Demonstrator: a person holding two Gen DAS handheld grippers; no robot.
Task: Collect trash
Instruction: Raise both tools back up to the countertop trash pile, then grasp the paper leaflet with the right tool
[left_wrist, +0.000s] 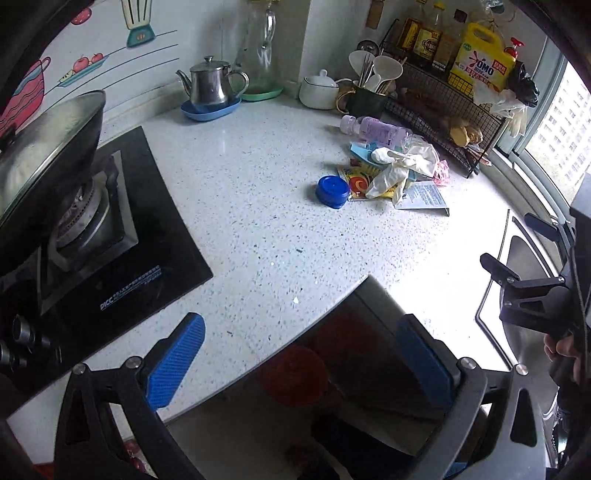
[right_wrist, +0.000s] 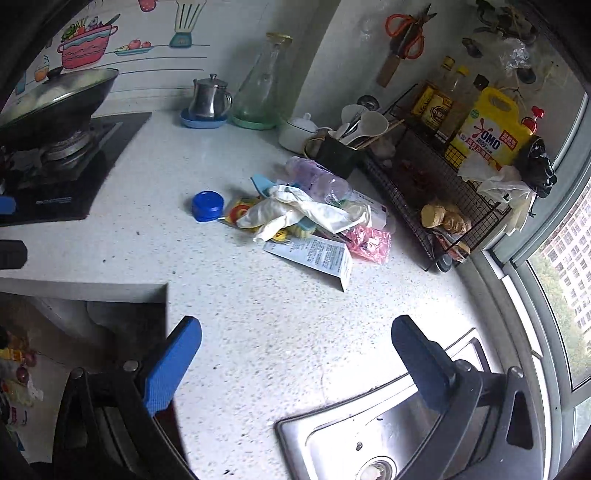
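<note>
Left gripper (left_wrist: 301, 363) and right gripper (right_wrist: 295, 365) both stand wide apart, holding and touching nothing, above the speckled counter (right_wrist: 258, 314). The trash pile (right_wrist: 306, 225) lies well ahead beside the wire rack (right_wrist: 443, 206): blue lid (right_wrist: 207, 206), white glove (right_wrist: 295, 212), plastic bottle (right_wrist: 317, 179), flattened carton (right_wrist: 317, 258), pink wrapper (right_wrist: 369, 243).

Daylight enters from the window (right_wrist: 561, 266) to the right of each claw; the worktop (left_wrist: 258, 206) ahead is evenly lit, blown out to white glare just ahead-right; below the worktop edge all is dim and murky; fisheye bending curves the edges, corners vignetted black; detail stays slightly soft.
</note>
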